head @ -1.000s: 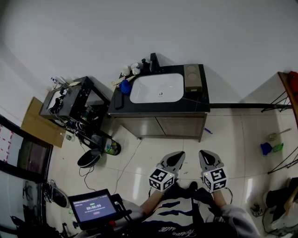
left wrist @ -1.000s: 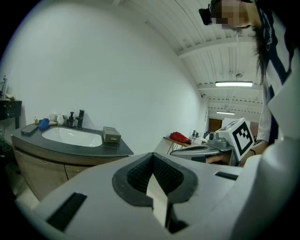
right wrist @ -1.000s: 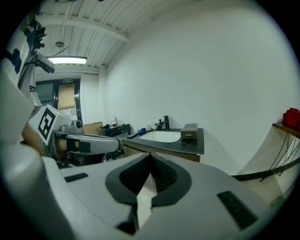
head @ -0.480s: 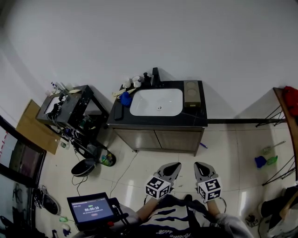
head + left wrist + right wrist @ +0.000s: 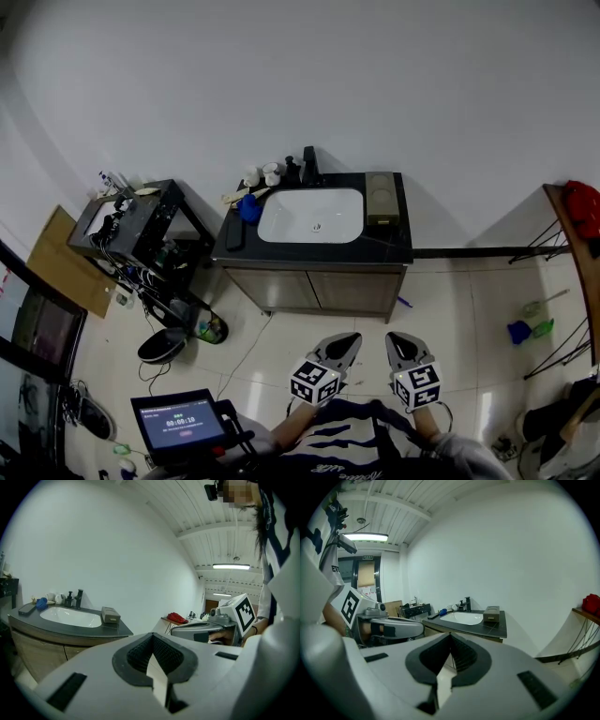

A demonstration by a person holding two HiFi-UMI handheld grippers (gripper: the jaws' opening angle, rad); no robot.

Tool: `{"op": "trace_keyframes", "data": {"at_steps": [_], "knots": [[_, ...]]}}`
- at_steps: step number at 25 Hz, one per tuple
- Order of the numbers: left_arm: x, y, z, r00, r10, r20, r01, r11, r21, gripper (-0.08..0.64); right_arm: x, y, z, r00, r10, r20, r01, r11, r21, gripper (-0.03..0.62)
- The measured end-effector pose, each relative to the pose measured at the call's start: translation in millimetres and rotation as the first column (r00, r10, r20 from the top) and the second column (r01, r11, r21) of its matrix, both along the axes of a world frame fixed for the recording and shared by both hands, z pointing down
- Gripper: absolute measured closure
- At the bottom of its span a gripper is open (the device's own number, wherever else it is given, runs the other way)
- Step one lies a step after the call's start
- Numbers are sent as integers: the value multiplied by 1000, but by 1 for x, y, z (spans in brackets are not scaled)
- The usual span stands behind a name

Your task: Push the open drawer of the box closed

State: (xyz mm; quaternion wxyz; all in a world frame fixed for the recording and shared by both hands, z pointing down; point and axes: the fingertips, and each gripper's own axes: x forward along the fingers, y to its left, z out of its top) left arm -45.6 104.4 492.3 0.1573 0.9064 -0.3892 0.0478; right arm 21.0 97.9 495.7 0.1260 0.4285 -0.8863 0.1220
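only head view shows the black tablet [image 5: 178, 422], near left. one small brown box [image 5: 382, 199] on the far dark vanity surface [image 5: 386, 244], right of the white sink [image 5: 309, 214]. left claw [image 5: 351, 339] and right claw [image 5: 395, 337] both pinched together, empty.

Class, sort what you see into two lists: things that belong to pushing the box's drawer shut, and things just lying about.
Job:
small brown rectangular box
left tool
right tool

Lying about:
small blue object
black tap
black shoe
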Motion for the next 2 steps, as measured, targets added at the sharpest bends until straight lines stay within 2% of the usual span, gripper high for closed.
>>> {"op": "trace_keyframes", "data": {"at_steps": [2], "knots": [[-3,2,-1,1000,-4,-1,4,1000,0,560,-2,2,1,1000,-3,-1,3,1000,-3,597]]}}
